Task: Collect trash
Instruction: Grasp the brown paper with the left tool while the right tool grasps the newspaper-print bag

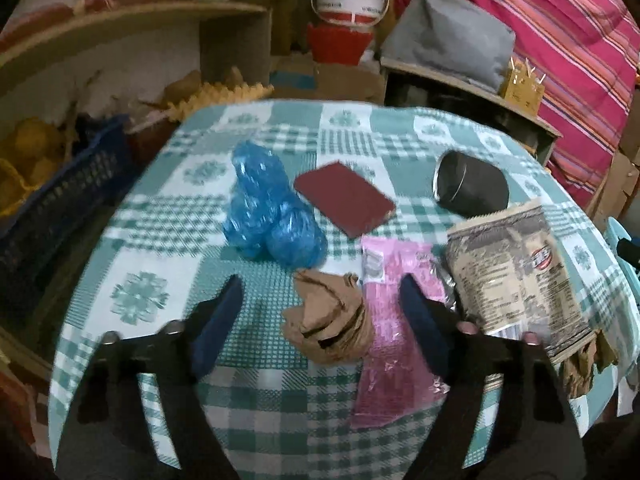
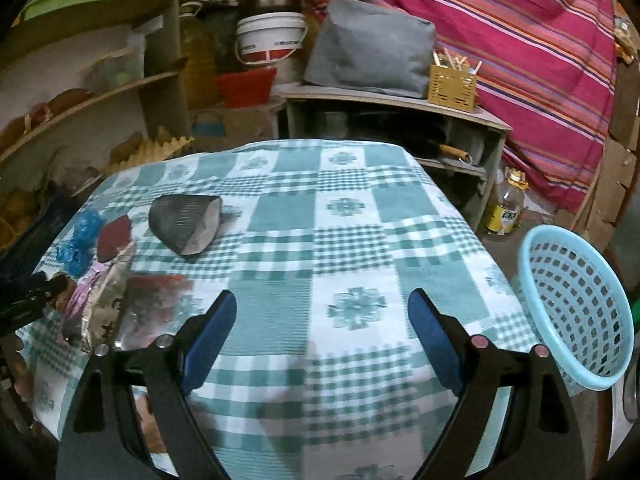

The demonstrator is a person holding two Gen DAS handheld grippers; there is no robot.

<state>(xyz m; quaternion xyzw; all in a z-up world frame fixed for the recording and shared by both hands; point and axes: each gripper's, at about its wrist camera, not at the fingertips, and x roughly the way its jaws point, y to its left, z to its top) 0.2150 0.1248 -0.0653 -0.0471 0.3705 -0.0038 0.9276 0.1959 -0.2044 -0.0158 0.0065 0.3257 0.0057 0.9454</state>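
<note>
In the left wrist view my left gripper point(image 1: 320, 290) is open above a crumpled brown paper point(image 1: 328, 320) that lies between its fingers. A pink wrapper point(image 1: 394, 320) lies under the right finger. A beige printed packet point(image 1: 516, 280), a crumpled blue plastic bag point(image 1: 266, 208), a dark red card point(image 1: 344, 202) and a dark crushed can point(image 1: 470, 188) lie around on the checked tablecloth point(image 1: 160, 240). In the right wrist view my right gripper point(image 2: 322, 306) is open and empty over bare cloth. The light blue basket point(image 2: 576, 304) stands at the table's right edge.
Wooden shelves point(image 2: 80, 96) with clutter stand at the left. A low cabinet point(image 2: 400, 120) with a grey bag and a white bucket point(image 2: 272, 40) is behind the table. A striped pink cloth point(image 2: 520, 60) hangs at the right. A bottle point(image 2: 506, 204) stands on the floor.
</note>
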